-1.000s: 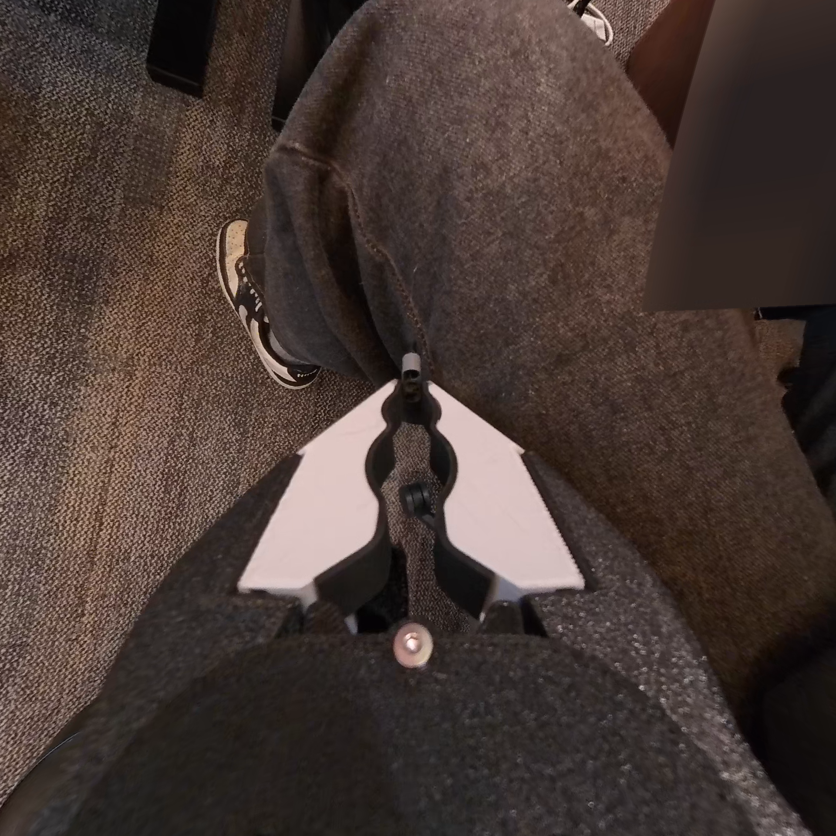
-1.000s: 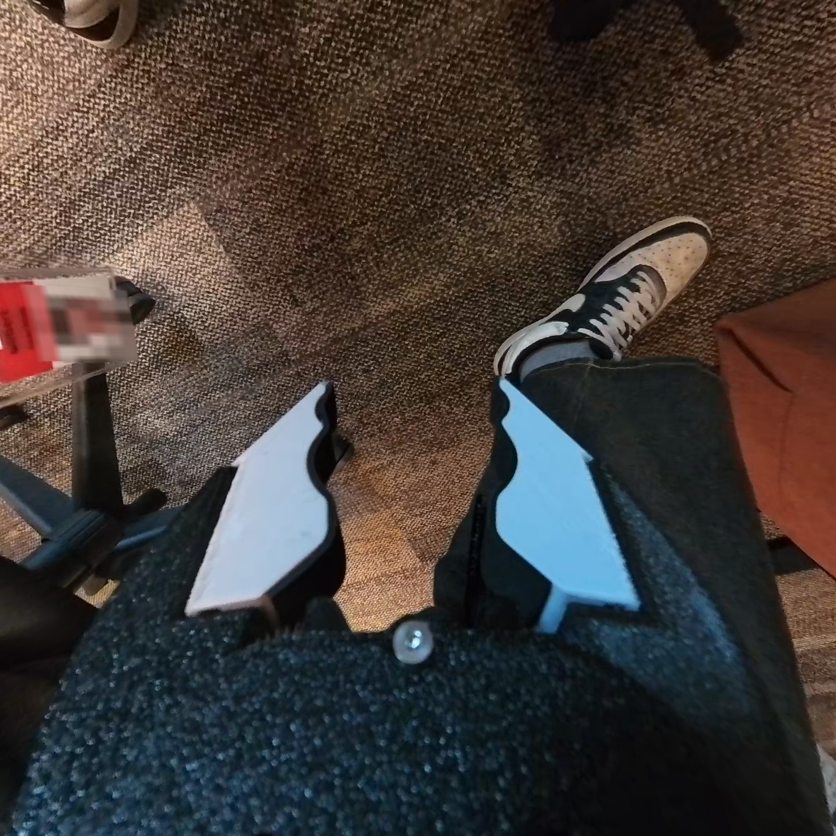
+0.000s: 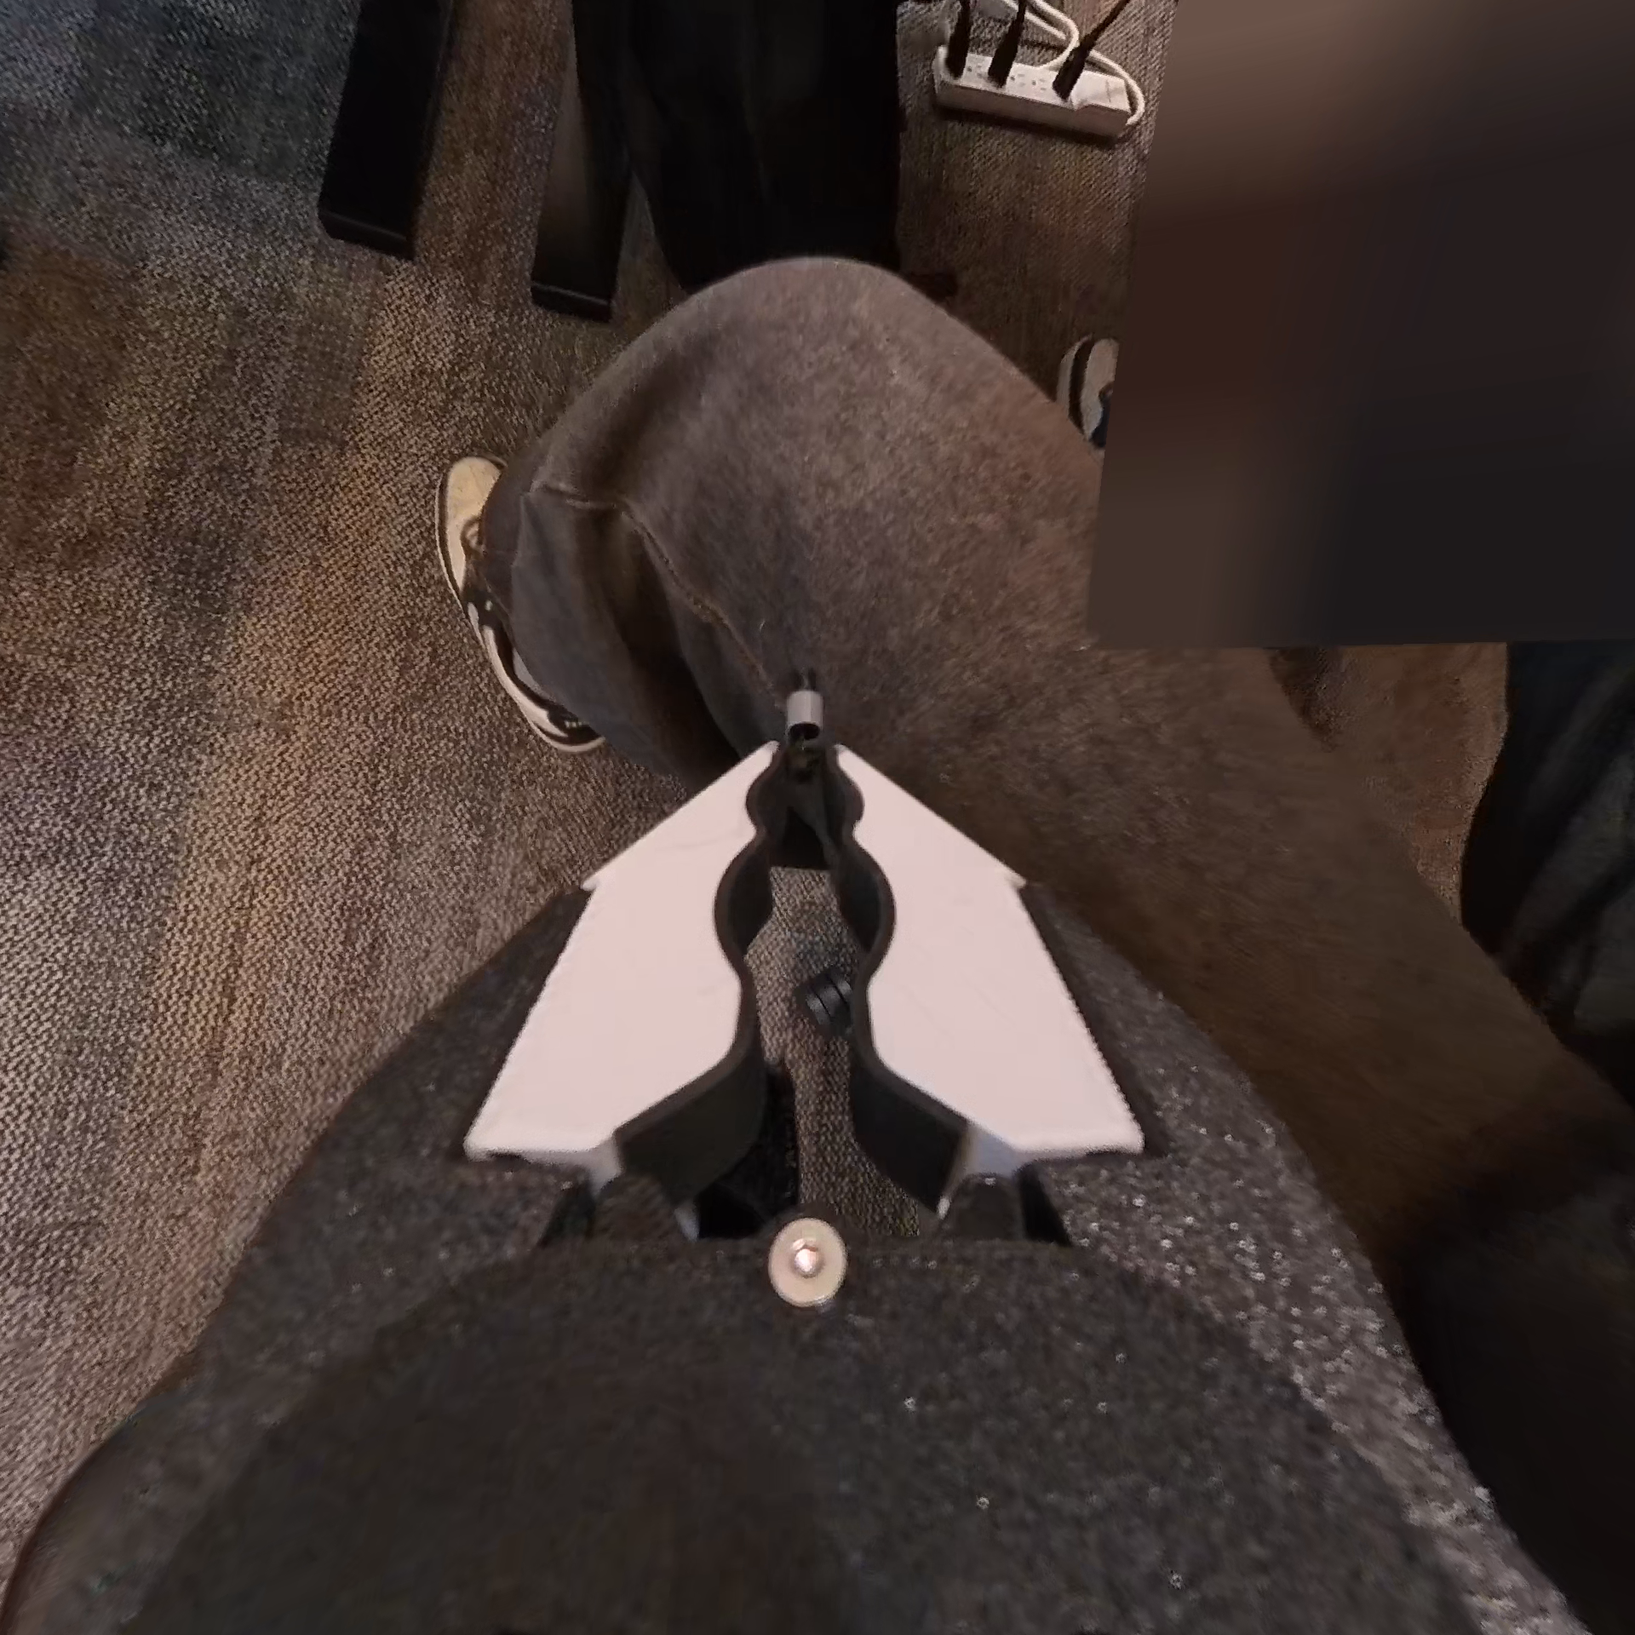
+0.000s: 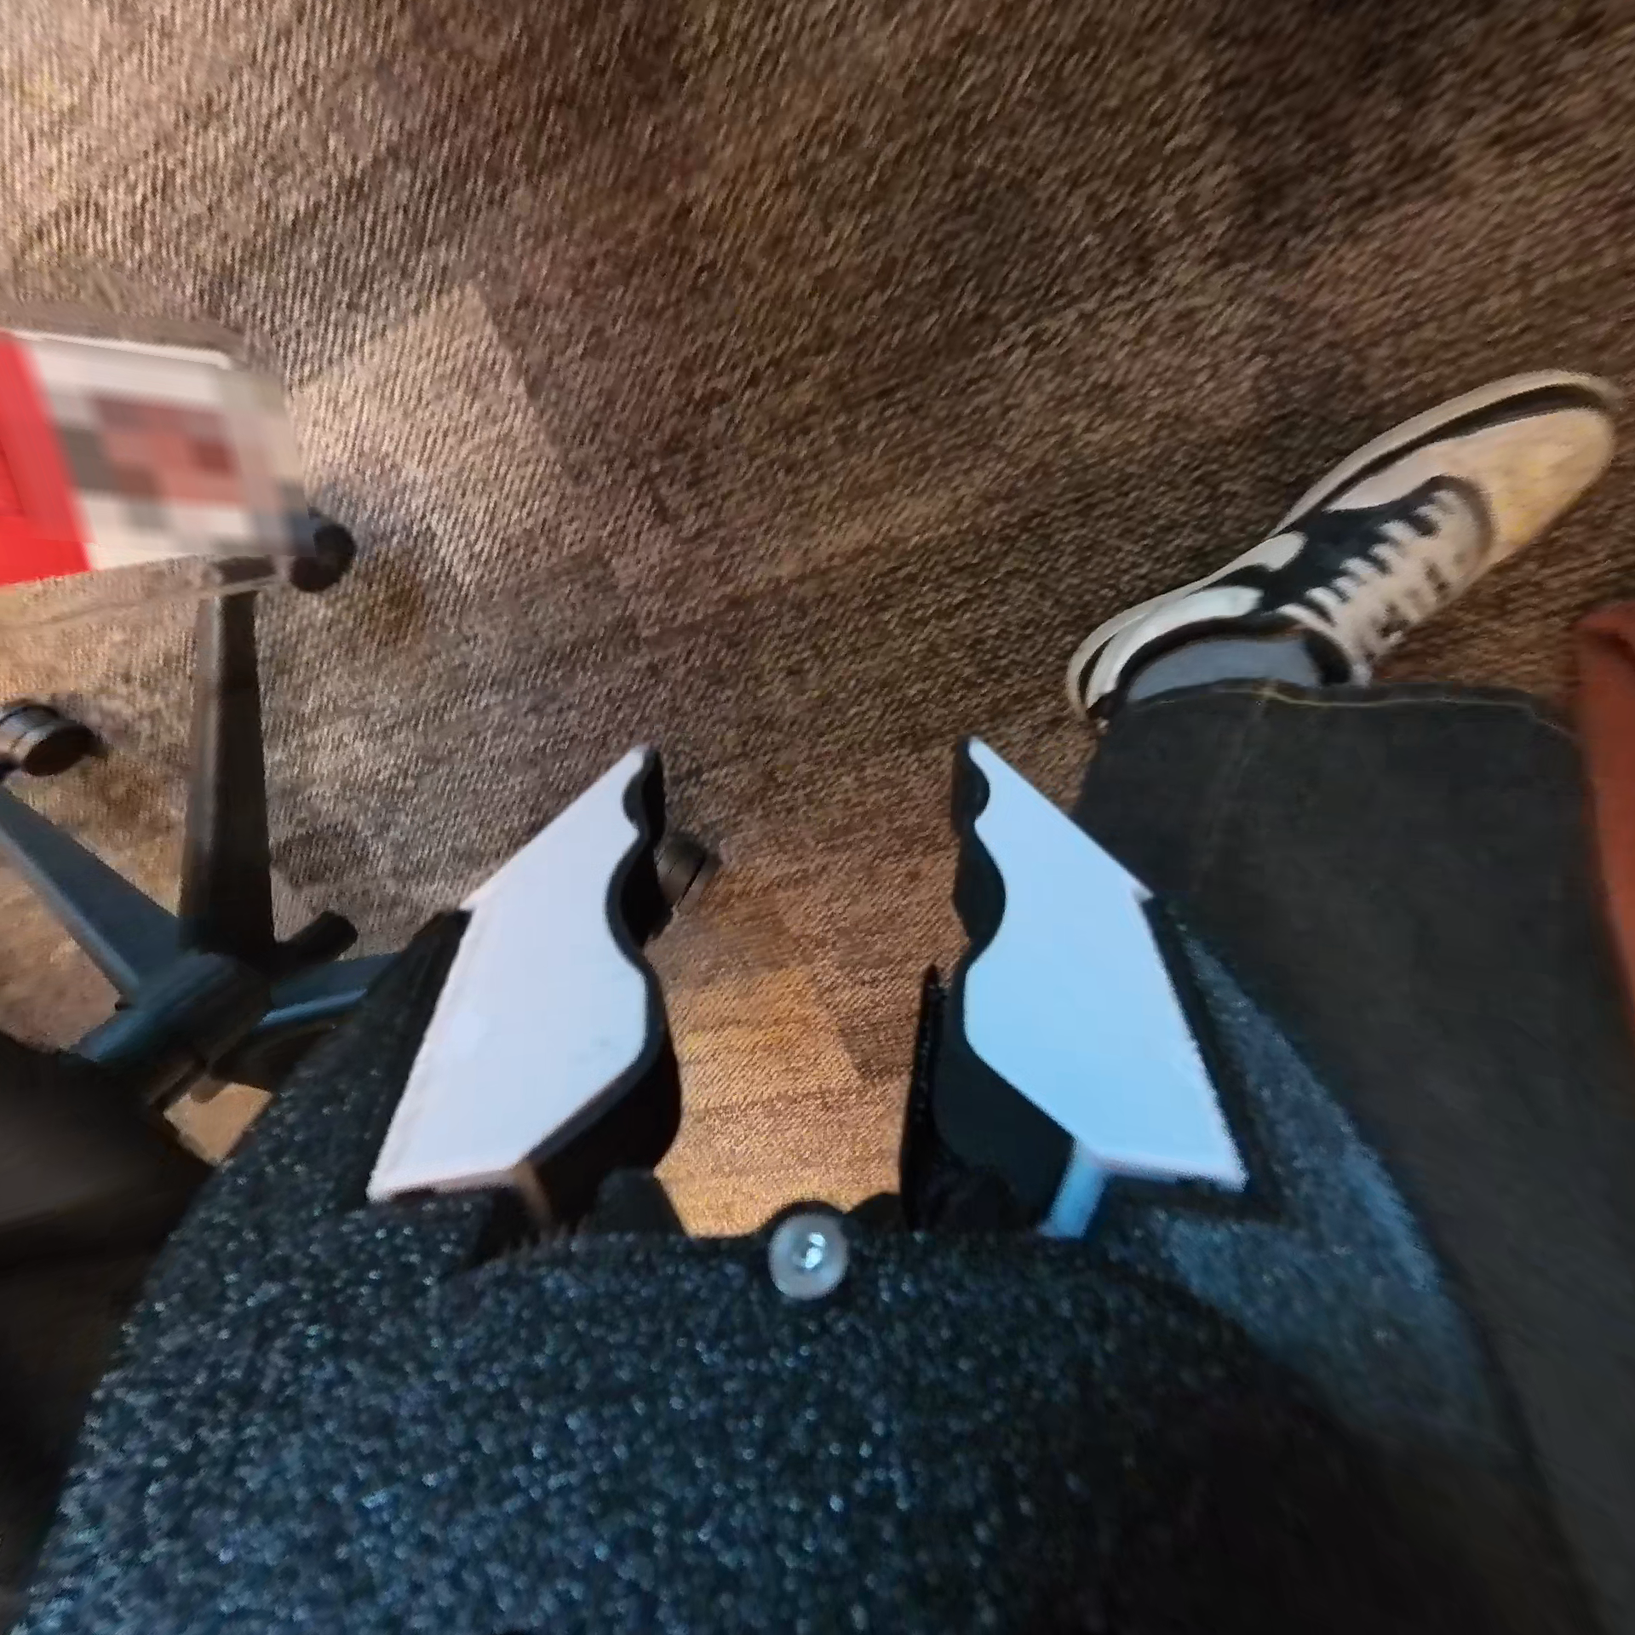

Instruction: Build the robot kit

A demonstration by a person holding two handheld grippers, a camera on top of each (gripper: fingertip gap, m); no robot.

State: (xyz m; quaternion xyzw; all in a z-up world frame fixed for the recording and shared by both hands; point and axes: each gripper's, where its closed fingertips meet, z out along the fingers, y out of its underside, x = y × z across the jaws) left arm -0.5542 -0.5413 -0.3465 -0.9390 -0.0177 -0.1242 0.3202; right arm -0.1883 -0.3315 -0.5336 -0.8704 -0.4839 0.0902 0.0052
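Observation:
My left gripper [image 3: 803, 756] is shut on a thin black piece with a grey tip [image 3: 803, 708]. The tip sticks out past the white fingers, and a small black knob [image 3: 827, 995] shows in the gap behind it. The gripper hangs just over a person's bent knee in grey trousers [image 3: 840, 495]. My right gripper [image 4: 809, 770] is open and empty above brown carpet [image 4: 796, 354]. Its right finger lies next to a leg in dark jeans [image 4: 1371, 885].
In the left wrist view there are a black-and-white sneaker [image 3: 482, 575], black furniture legs [image 3: 376, 115] and a white power strip [image 3: 1026, 88] on the carpet. In the right wrist view there are a sneaker [image 4: 1380, 548], a black chair base [image 4: 177, 973] with a caster [image 4: 686, 863], a red object [image 4: 35, 460] and an orange-brown object [image 4: 1606, 672].
The left gripper has drawn back from the knee, still shut on the piece, and the power strip has come into view. The right gripper has shifted slightly and stays open, its view now blurred.

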